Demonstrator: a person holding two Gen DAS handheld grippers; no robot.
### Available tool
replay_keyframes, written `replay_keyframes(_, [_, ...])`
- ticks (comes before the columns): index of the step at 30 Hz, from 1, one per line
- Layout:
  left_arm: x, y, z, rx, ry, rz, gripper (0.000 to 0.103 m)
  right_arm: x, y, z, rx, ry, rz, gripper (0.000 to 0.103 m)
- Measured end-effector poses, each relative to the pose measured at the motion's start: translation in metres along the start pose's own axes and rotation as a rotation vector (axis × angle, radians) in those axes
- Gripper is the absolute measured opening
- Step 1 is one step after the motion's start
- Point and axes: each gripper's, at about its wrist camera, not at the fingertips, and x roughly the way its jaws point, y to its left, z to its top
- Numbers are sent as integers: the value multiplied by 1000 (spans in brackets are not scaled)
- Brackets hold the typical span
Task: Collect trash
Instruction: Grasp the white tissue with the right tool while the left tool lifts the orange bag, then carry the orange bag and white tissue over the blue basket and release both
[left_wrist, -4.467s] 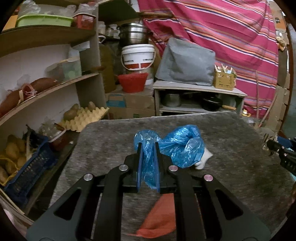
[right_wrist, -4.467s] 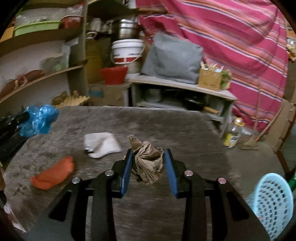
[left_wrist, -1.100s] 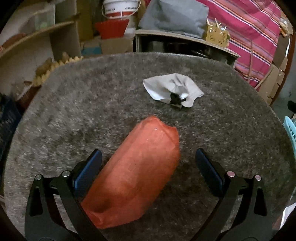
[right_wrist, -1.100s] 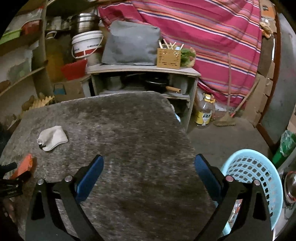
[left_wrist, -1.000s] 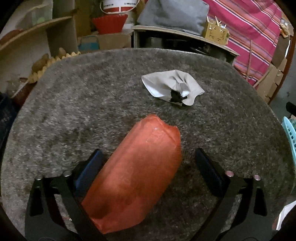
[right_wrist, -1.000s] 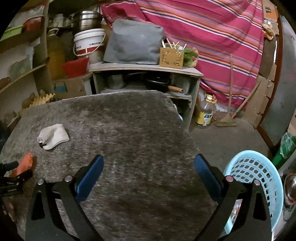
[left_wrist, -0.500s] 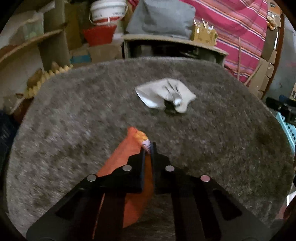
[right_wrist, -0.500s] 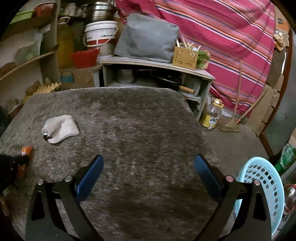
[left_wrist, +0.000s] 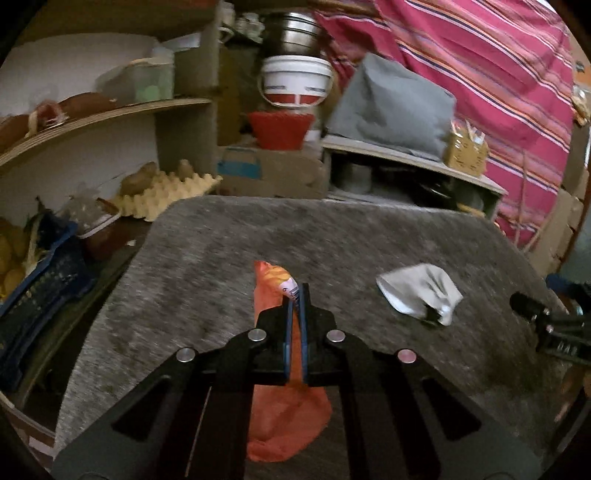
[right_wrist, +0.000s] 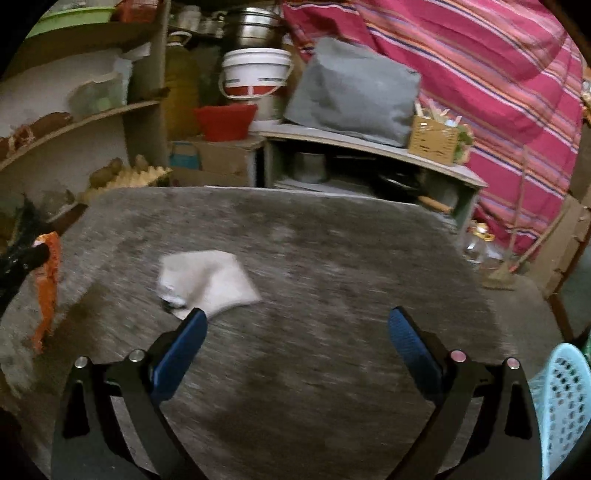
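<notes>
An orange snack wrapper (left_wrist: 284, 417) hangs pinched in my left gripper (left_wrist: 294, 295), lifted off the grey rug-covered table (left_wrist: 369, 236). From the right wrist view the same orange wrapper (right_wrist: 48, 288) dangles at the far left from the left gripper (right_wrist: 35, 254). A crumpled white wrapper (left_wrist: 421, 293) lies on the rug to the right of it. My right gripper (right_wrist: 295, 325) is open with nothing between its blue pads, and the white wrapper (right_wrist: 210, 280) lies just beyond its left fingertip (right_wrist: 192, 325). The right gripper's tip (left_wrist: 546, 321) shows at the right edge.
A light blue plastic basket (right_wrist: 565, 402) stands low at the right, beside the table. Shelves with an egg tray (left_wrist: 166, 192) and a blue crate (left_wrist: 40, 284) run along the left. A low shelf (right_wrist: 369, 147) with a grey bundle and a striped curtain are behind.
My left gripper closed on the orange wrapper and lifted it off the rug. My right gripper swung left across the table toward the white wrapper, staying open.
</notes>
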Motion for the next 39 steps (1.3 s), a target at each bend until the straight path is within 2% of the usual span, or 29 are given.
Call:
replay_keyframes(7, [4,24,6,-11,-16,46,2,33,49,8,-54,36,11,96])
replay_keyframes(10, [6,37,7,-38,-8,46,2,49,58,13,-62,66,15,96])
replay_keyframes(14, [5,49,8,-43,-13,83,2,67,66,10,-75,114,18,95])
replay_keyframes(15, [5,53,9,-48,-14,86,2,72,68,8,-77,127,20,92])
replay_keyframes(16, [5,56,9,-55,-13,86,2,75,70,7,-83,136,21,78])
replay_keyframes(18, [5,62,8,-70,-7,88,2,82,76,4,-108,168,32,59])
replay_keyframes(20, [5,65,7,-76,-3,93,2,81,80,2,-129,162,32,52])
replay_keyframes(22, [3,66,7,-78,-2,95,2,79,83,2,-141,155,61,30])
replay_keyframes(27, [-1,66,8,-85,-9,78,2,68,76,3,-111,131,97,20])
replay_keyframes(34, [-18,40,12,-55,-33,68,2,36,55,8,-100,74,112,20])
replay_keyframes(39, [-29,16,15,-24,-46,57,2,9,28,6,-91,42,88,20])
